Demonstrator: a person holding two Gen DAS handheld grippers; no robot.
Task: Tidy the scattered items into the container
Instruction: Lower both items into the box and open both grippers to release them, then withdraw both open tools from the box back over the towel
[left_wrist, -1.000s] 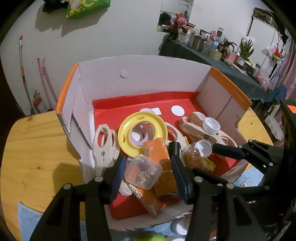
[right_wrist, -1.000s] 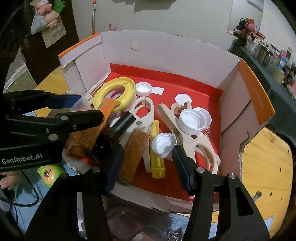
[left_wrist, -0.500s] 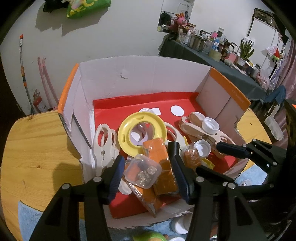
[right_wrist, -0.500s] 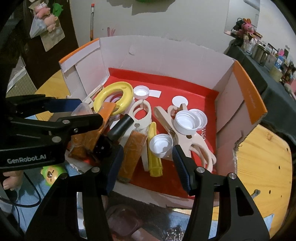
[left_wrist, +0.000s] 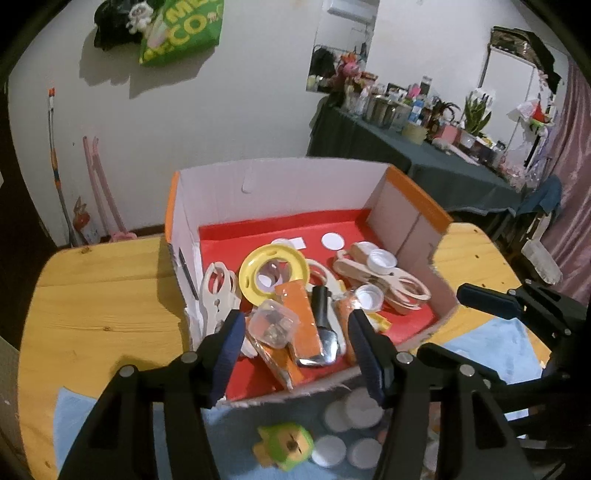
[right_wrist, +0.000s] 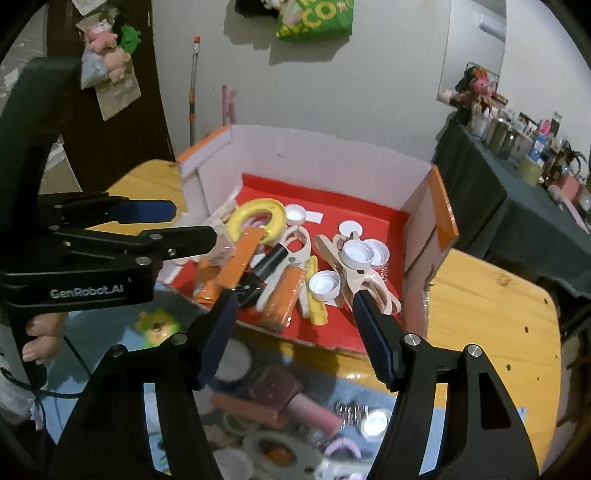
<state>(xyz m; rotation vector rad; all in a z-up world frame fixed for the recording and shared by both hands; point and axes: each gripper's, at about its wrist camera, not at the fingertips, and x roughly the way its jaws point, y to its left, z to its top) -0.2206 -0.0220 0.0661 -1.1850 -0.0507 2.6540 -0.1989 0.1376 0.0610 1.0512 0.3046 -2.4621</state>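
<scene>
The cardboard carton with a red floor holds a yellow ring, wooden clips, white caps, orange packets, a small clear box and a black-handled piece. My left gripper hangs above the carton's near edge. Its jaws are opening, and nothing is pressed between them; the clear box lies below in the carton. My right gripper hovers over the near edge of the carton, jaws opening and empty. A green toy and white caps lie outside, in front of the carton.
A blue cloth covers the near part of the wooden table. More loose items, among them a pink tube, lie blurred under the right gripper. A hand grips the left gripper's handle. A cluttered dark table stands behind.
Both grippers have drawn back and up from the carton, and their jaws have widened. The clear box and the black piece stay lying in the carton.
</scene>
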